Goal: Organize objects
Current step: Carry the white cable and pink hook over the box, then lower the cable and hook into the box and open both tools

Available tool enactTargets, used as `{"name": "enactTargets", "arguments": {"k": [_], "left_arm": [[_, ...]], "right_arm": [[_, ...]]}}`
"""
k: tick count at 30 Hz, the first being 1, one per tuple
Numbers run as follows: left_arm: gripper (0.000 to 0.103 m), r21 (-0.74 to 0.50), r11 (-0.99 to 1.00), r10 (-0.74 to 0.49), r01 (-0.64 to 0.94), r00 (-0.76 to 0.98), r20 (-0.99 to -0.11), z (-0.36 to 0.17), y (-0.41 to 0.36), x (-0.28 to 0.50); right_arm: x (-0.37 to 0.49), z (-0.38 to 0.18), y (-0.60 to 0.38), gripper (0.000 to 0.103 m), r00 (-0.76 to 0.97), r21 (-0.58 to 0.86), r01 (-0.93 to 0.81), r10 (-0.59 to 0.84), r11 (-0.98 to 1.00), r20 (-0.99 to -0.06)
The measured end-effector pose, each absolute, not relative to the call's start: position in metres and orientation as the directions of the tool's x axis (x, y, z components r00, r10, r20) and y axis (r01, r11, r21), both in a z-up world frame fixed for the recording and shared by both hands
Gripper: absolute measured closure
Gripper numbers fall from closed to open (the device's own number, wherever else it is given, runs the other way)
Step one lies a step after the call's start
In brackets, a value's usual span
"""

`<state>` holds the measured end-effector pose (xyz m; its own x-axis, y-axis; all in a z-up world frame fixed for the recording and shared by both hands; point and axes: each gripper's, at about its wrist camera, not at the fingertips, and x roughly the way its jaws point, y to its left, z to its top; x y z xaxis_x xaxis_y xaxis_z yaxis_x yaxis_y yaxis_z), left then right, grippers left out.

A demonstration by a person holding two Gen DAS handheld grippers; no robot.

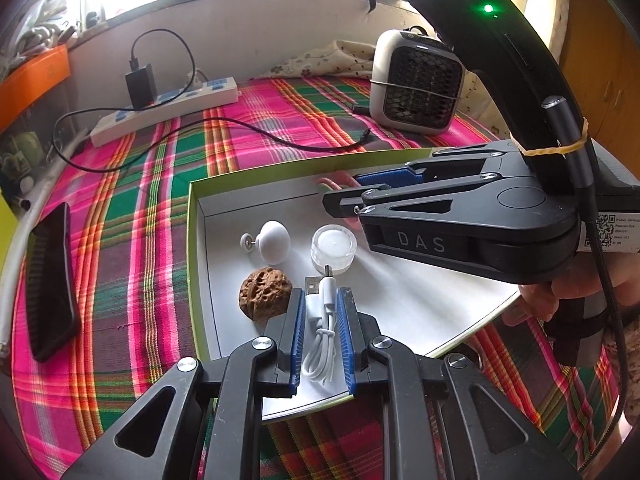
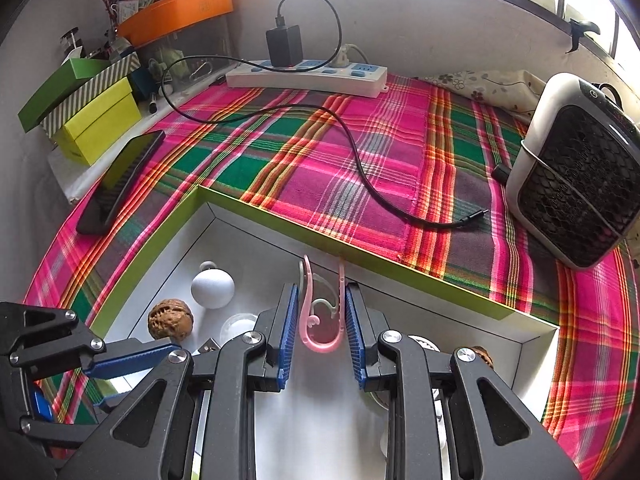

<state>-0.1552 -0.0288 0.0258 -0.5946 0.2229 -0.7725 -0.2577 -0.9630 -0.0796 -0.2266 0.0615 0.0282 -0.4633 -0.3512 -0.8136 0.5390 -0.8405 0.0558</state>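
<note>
Left wrist view: left gripper clamped on one coiled white USB cable, held over the shallow white cardboard box with lime-green rim. On the box floor ahead: one brown wrinkled walnut, one white mushroom-shaped knob, one small clear round plastic jar with a white inside. Right gripper comes in from the right over the box, something pink between its pads. One hand visible under its handle. On the pink-green plaid cloth: one black phone, one white power strip, one black loose cable, one grey-white small heater.

Right wrist view: right gripper pinching one pink plastic curved hook clip, its far tips near the box's far wall. Same knob, walnut and jar to the left; a second walnut peeks at the right behind the gripper finger. One lime-yellow closed box beyond the cloth's left edge.
</note>
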Motion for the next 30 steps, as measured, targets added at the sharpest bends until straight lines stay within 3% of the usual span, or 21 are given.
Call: {"name": "enactTargets", "arguments": {"k": [30], "left_arm": [[0.087,-0.084,-0.964,0.22,-0.251,-0.585,-0.781,0.024,-0.0269,-0.1586]], "right_arm": [[-0.2295,0.0275,0.062,0.078,-0.468,0.052,0.525,-0.339,-0.849,-0.816]]}}
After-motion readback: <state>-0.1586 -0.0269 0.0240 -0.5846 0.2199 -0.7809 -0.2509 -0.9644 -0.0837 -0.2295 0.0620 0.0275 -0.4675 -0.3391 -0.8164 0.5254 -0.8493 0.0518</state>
